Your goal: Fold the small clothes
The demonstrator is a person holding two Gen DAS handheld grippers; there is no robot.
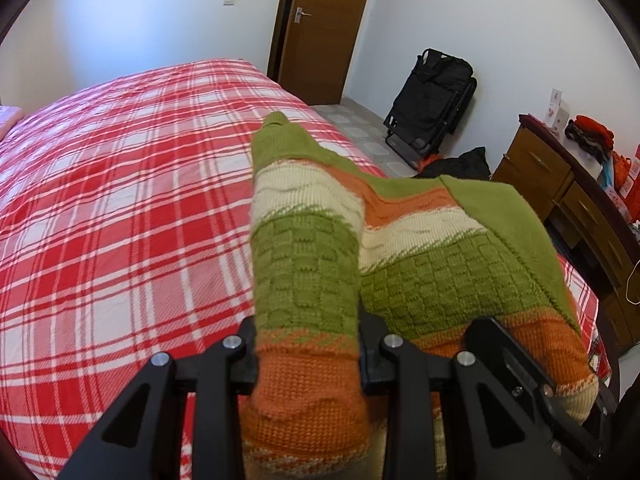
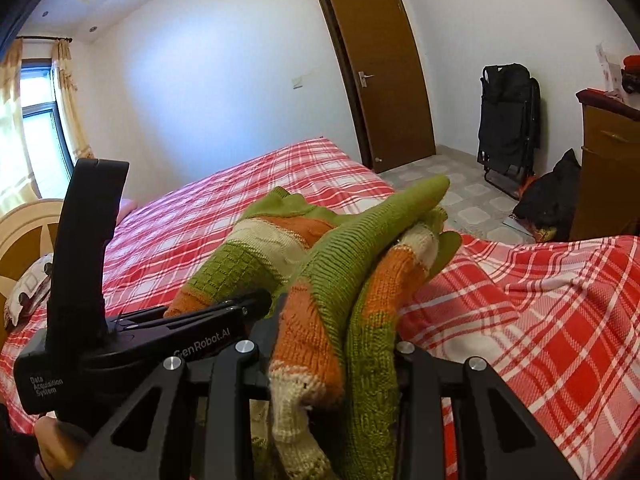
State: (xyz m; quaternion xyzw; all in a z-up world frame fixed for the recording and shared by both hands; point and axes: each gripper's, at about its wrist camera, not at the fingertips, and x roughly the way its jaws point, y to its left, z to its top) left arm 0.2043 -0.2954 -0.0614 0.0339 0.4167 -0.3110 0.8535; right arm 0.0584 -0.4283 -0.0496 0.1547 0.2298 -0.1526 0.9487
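A small knitted sweater (image 1: 424, 240) in green, cream and orange bands is held up over the bed between both grippers. My left gripper (image 1: 308, 356) is shut on a bunched orange and green part of it, which fills the gap between the jaws. In the right wrist view the same sweater (image 2: 352, 280) is bunched in thick folds, and my right gripper (image 2: 332, 360) is shut on them. The left gripper's black body (image 2: 132, 336) shows at the left of that view, close beside the right one, with a hand (image 2: 48, 436) under it.
The bed with a red and white plaid cover (image 1: 120, 200) spreads below and to the left. A brown door (image 1: 324, 28), a folded black chair (image 1: 432, 108), dark bags on the tiled floor (image 1: 460, 160) and a wooden dresser (image 1: 560, 184) stand on the right. A headboard (image 2: 24, 232) and window lie left.
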